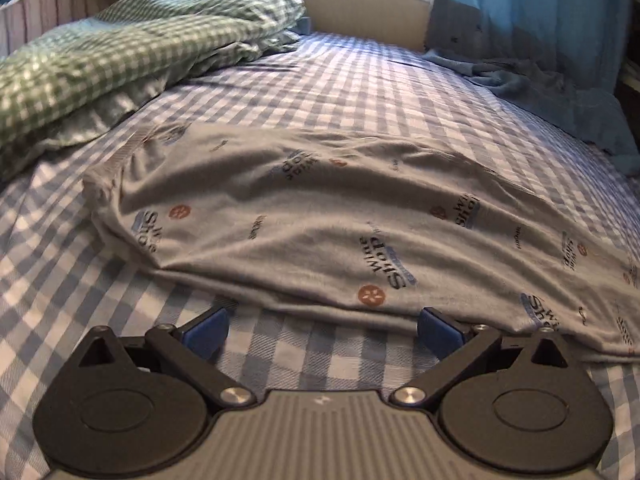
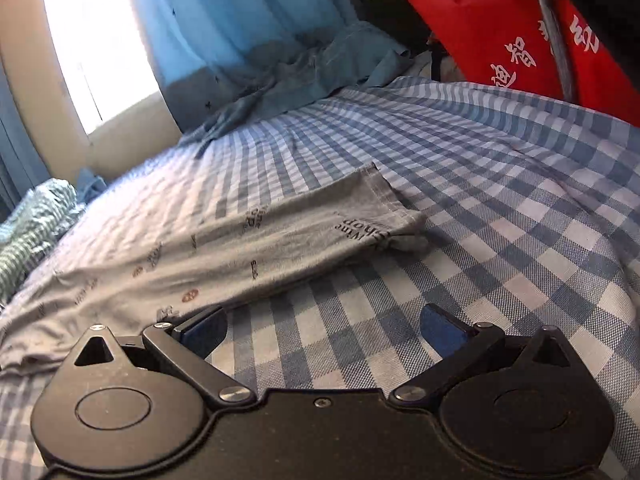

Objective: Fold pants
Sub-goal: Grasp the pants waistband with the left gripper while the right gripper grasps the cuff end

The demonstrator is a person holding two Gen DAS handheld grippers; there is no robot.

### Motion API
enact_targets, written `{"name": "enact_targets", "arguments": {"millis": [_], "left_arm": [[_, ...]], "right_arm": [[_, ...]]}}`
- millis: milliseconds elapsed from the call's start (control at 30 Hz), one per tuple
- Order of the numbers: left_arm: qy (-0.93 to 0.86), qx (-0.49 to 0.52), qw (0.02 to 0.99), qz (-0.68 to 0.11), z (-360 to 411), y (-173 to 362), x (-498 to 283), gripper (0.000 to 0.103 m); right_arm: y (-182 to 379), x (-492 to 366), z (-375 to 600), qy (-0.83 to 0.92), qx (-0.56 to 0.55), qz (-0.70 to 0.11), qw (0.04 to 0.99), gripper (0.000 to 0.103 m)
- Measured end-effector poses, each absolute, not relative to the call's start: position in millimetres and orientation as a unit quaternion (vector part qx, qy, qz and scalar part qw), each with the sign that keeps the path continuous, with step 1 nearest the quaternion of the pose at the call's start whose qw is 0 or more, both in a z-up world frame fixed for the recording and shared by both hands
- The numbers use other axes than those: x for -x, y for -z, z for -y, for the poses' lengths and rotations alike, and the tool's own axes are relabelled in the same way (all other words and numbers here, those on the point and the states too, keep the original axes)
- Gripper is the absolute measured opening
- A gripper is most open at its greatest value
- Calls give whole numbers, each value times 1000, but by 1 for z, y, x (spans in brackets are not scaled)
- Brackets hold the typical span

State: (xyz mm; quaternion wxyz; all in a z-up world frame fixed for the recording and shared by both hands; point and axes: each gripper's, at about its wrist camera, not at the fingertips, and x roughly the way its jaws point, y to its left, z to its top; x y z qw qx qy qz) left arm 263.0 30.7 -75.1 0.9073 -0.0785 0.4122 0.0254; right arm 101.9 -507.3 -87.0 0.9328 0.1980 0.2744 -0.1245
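Observation:
The grey printed pants (image 1: 320, 216) lie spread across the blue-and-white checked bed sheet (image 1: 360, 80). My left gripper (image 1: 322, 330) is open and empty, just short of the pants' near edge, over bare sheet. In the right wrist view the pants (image 2: 224, 248) stretch from the left to their leg hem at the middle. My right gripper (image 2: 324, 330) is open and empty, low over the sheet (image 2: 500, 220); its left finger is at the pants' near edge.
A crumpled green checked blanket (image 1: 120, 52) lies at the back left. A blue curtain (image 1: 532, 12) and blue cloth (image 1: 560, 92) hang at the back right by the window. A red bag (image 2: 520, 28) stands beyond the bed's right side.

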Motion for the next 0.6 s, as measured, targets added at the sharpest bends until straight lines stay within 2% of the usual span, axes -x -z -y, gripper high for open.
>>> {"name": "enact_targets", "arguments": {"millis": [267,400,500,567,600], "left_arm": [[-101,192,901,-375,-114,77,-262,102],[-122,261,895,-341,-155,79,-270,91],[-141,287,888,-331,-174,79,-277,71],[-159,302,879,-332,-185,82,-280,38],[-169,304,876,-334,-189,83,-281,29]], "right_arm": [[87,-120,523,113,-245,-258,928,102],[90,-128,532,118,-290,-241,918,102],[91,-131,534,128,-309,-229,914,99],[92,-132,534,138,-312,-223,913,94],[92,-132,534,143,-313,-221,913,89]]}}
